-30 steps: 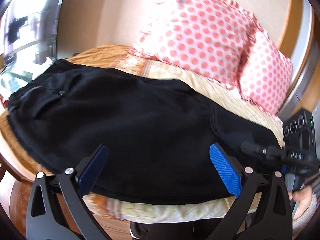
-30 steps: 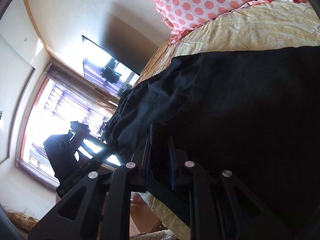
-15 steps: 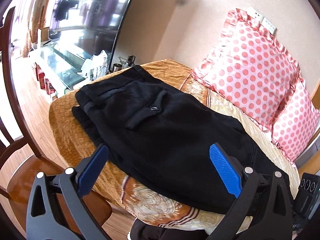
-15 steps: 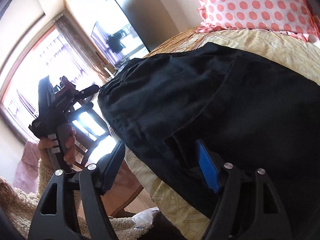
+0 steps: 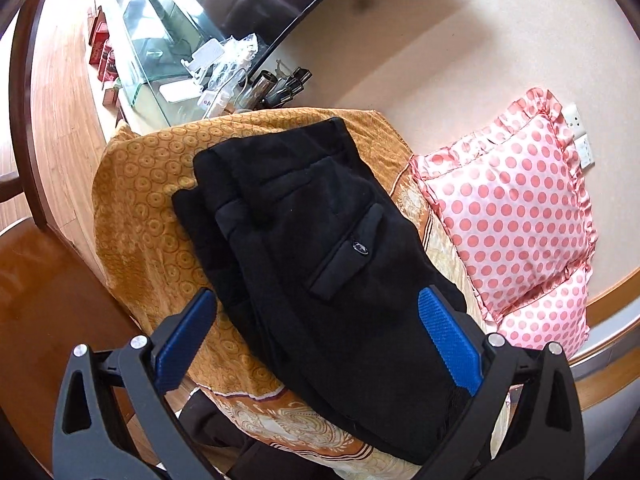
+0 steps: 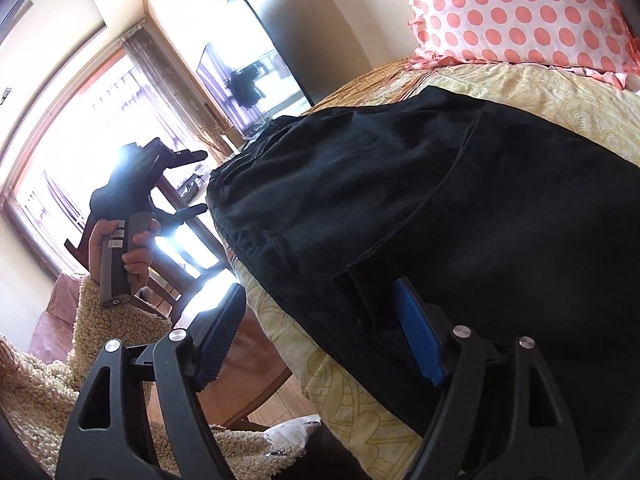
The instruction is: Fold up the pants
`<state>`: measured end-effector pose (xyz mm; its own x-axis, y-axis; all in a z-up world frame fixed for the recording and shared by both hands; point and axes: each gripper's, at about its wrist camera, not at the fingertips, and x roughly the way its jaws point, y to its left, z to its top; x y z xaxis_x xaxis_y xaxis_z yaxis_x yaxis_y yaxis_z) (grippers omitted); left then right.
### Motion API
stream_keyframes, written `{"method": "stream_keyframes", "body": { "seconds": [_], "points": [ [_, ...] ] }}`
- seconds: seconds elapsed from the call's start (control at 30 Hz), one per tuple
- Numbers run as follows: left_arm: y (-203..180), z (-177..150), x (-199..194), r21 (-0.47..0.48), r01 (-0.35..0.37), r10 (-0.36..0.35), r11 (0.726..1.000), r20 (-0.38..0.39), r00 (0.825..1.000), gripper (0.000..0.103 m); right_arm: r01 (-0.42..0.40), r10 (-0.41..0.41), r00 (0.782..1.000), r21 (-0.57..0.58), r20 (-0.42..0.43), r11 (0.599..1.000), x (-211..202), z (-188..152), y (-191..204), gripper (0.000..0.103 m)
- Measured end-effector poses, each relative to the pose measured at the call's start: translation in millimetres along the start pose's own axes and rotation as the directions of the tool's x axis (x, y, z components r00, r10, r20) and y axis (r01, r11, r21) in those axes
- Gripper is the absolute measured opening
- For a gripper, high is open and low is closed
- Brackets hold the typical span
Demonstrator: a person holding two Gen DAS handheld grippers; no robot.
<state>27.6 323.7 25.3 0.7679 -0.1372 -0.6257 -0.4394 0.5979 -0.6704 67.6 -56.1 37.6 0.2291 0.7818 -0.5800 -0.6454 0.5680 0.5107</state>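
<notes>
The black fleecy pants (image 5: 320, 240) lie folded lengthwise on the gold patterned bedspread (image 5: 144, 216), their far end cut off behind the left gripper (image 5: 316, 344) – jaws wide, empty. The right gripper (image 6: 320, 336), clamped on a fold a second ago, is opening, one blue ribbed pad (image 6: 418, 336) beside the cloth – contact hard to judge

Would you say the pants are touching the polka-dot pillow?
Apart: the left wrist view shows a strip of bedspread between the pants and the pillow.
</notes>
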Motion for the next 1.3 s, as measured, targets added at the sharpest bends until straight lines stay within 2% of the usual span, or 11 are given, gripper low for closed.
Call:
{"method": "stream_keyframes", "body": {
  "seconds": [0.2,0.37,0.5,0.6,0.67,0.77,0.93,1.0,1.1,1.2,1.3],
  "points": [
    [8.7,10.6,8.1,-0.052,0.005,-0.006,0.999,-0.026,1.000,0.097,-0.017,0.017,1.000,0.009,0.007,1.000,-2.3,-1.4,-2.7,0.078],
    [13.7,18.7,12.4,-0.101,0.071,-0.077,0.992,-0.055,0.996,0.097,-0.024,0.024,1.000,0.007,0.012,1.000,-2.5,-2.1,-2.7,0.079],
    [25.4,21.6,13.1,-0.174,0.150,-0.161,0.973,-0.049,0.986,0.097,-0.027,0.027,1.000,0.000,0.016,1.000,-2.1,-2.8,-2.0,0.080],
    [36.3,18.7,9.6,-0.221,0.184,-0.195,0.958,-0.029,0.980,0.086,-0.028,0.028,0.999,-0.003,0.018,1.000,-2.1,-3.4,-2.1,0.080],
    [43.5,17.0,7.0,-0.249,0.187,-0.200,0.950,-0.026,0.980,0.072,-0.029,0.029,0.999,-0.004,0.018,1.000,-2.6,-3.4,-2.6,0.080],
    [55.0,14.0,5.3,-0.305,0.219,-0.238,0.927,-0.027,0.971,0.067,-0.028,0.028,0.999,-0.004,0.019,1.000,-2.8,-3.4,-2.6,0.080],
    [68.4,12.0,7.0,-0.405,0.273,-0.310,0.872,-0.028,0.950,0.069,-0.028,0.028,0.999,-0.004,0.017,1.000,-3.2,-3.5,-2.5,0.080],
    [71.4,12.2,8.9,-0.433,0.305,-0.350,0.848,-0.026,0.936,0.074,-0.029,0.029,0.999,-0.004,0.018,1.000,-3.3,-3.6,-2.6,0.080],
    [73.0,14.2,11.4,-0.461,0.320,-0.373,0.828,-0.027,0.927,0.080,-0.030,0.031,0.999,-0.006,0.019,1.000,-3.6,-3.3,-2.6,0.081],
    [69.0,18.8,14.4,-0.464,0.308,-0.368,0.831,-0.042,0.929,0.085,-0.029,0.029,0.999,-0.011,0.020,1.000,-3.2,-3.2,-2.4,0.082],
    [56.0,24.5,18.3,-0.432,0.265,-0.322,0.862,-0.064,0.945,0.087,-0.029,0.029,0.999,-0.012,0.021,1.000,-3.2,-3.0,-2.4,0.082]
  ]
}}
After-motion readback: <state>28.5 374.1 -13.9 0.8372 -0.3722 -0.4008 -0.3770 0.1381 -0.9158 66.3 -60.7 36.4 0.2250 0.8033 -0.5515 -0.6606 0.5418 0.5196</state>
